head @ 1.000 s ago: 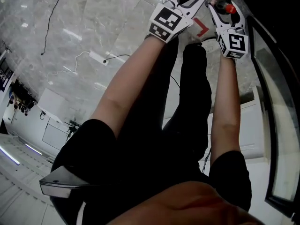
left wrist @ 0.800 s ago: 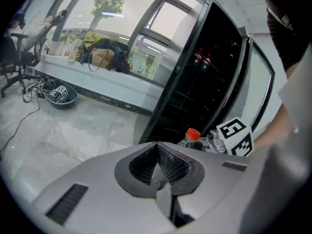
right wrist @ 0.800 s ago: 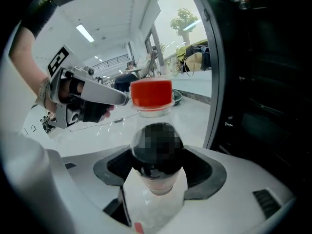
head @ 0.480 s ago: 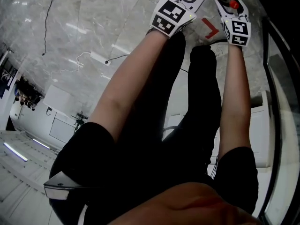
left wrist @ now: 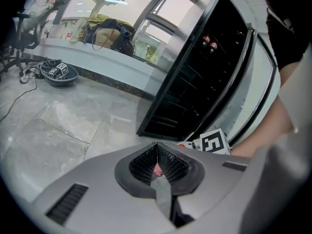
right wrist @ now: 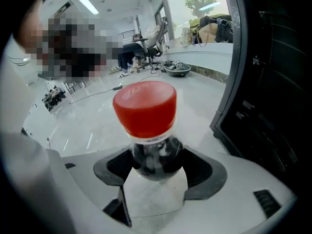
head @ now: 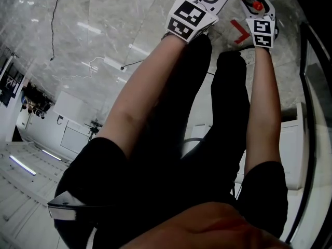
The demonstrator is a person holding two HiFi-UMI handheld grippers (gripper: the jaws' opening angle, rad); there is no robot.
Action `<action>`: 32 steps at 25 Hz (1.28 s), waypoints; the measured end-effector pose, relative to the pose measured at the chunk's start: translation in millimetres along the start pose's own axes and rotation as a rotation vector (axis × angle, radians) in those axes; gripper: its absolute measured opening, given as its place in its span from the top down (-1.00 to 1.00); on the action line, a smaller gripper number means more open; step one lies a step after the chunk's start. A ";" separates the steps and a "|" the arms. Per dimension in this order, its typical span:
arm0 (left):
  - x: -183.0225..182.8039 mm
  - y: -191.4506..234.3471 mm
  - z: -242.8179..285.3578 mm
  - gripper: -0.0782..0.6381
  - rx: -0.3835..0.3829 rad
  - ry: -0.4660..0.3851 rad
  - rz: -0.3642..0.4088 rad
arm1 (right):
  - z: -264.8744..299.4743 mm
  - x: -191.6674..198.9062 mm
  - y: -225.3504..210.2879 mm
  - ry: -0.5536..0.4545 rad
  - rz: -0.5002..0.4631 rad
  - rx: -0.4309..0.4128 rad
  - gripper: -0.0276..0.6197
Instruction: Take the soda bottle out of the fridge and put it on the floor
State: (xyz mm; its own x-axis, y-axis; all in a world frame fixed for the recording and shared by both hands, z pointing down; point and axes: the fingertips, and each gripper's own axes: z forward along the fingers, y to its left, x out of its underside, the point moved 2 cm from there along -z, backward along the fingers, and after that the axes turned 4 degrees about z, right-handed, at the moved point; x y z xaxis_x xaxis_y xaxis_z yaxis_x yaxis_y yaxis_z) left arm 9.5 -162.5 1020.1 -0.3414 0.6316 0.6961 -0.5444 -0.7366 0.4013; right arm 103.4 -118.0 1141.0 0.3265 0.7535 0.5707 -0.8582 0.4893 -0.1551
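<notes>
**Both grippers edge farther out from the body, bottle clamped in the right one**

Both grippers sit a touch higher in the head view than a second ago, and the dark fridge (head: 316,113) frame has slid off toward the right edge. Arms are stretched straight down past the person's black-clad legs (head: 207,139).

Over to the right gripper (right wrist: 156,164): its jaws are clenched on the neck of the soda bottle (right wrist: 155,156), with the red cap (right wrist: 145,107) standing proud just beyond the pads. Dark liquid shows in the neck. The fridge looms close on this gripper's right, and pale marble floor (right wrist: 92,123) spreads out ahead and to its left. From the head view the bottle is down low beside a red floor mark (head: 239,31), which lies between the two grippers; whether the base touches the floor, I can't tell.

Now the left gripper (left wrist: 157,152): jaws pressed together, nothing held. The right gripper's marker cube (left wrist: 214,143) peeks in just ahead and to its right, with the fridge's dark shelves rising beyond it.
</notes>
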 end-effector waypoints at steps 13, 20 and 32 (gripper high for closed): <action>-49.9 -12.7 -32.3 0.77 -0.020 -0.045 0.012 | -40.4 -20.2 18.2 0.043 -0.047 -0.054 -0.06; -128.4 -65.4 -95.7 0.77 -0.009 -0.114 0.026 | -170.5 -118.9 17.0 -0.149 0.049 0.005 -0.05; -335.7 -237.2 -259.0 0.77 0.122 -0.314 0.153 | -506.6 -318.4 76.6 -0.579 0.075 -0.079 0.88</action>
State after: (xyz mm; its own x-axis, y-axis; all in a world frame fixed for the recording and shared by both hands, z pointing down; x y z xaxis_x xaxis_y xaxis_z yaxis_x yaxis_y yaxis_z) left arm 54.8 -137.1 537.0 -0.1501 0.4207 0.8947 -0.4033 -0.8523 0.3331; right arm 134.4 -97.9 538.9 -0.0229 0.4359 0.8997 -0.8314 0.4915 -0.2593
